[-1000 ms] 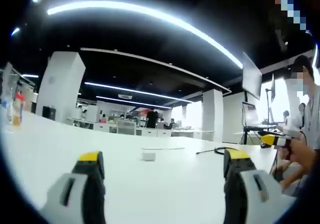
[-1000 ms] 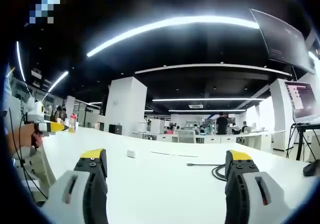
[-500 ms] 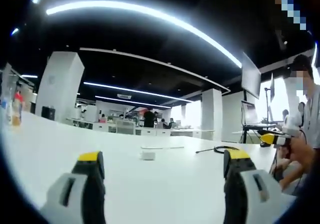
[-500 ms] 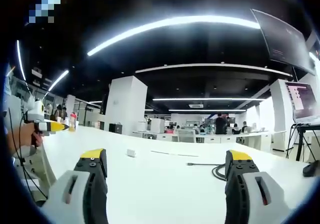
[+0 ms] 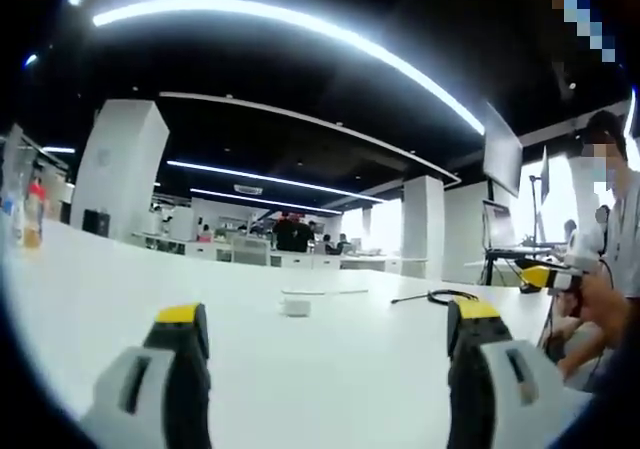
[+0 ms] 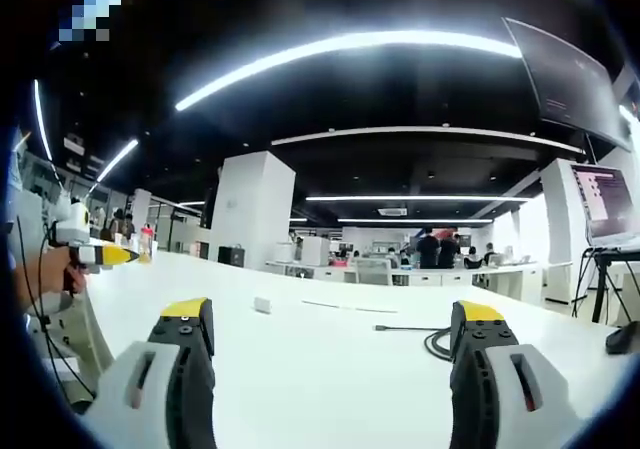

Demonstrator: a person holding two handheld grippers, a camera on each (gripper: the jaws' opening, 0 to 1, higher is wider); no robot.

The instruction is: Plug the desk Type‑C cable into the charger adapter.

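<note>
Right, both claws are low over the white bench (image 5: pixel 330 369), and neither touches anything. In the left gripper view my left claw (image 5: pixel 325 329) has its jaws wide apart, yellow tips up, with bare bench between them. The charger adapter (image 5: pixel 296 307), a small white block, lies flat on the bench beyond the gap, a bit nearer the left jaw. Just behind it a thin pale strip (image 5: pixel 325 292) lies flat; I can't tell what it is. The Type-C cable (image 5: pixel 437 297), black, lies to the right of the adapter and well apart from it: a small coil with one straight end running out toward the adapter side. At the right edge of that view a hand (image 5: pixel 600 309) holds the right claw, whose yellow tip (image 5: pixel 540 279) shows. A bottle (image 5: pixel 33 214) with orange contents stands far off on the left of the bench.

In the right gripper view my right claw (image 6: pixel 330 324) is also spread wide, with nothing in it. The adapter (image 6: pixel 262 307) sits beyond the left jaw, and the cable (image 6: pixel 420 337) lies close to the right jaw's tip, its straight end pointing left. The two are apart, not plugged. A hand at the left edge holds the left claw, with its yellow tip (image 6: pixel 112 255) in sight. A dark mouse-like object (image 6: pixel 622 339) rests at the far right. Open office behind, with white pillars, ceiling light strips, a laptop on a stand (image 6: pixel 605 204) and people standing far back.
</note>
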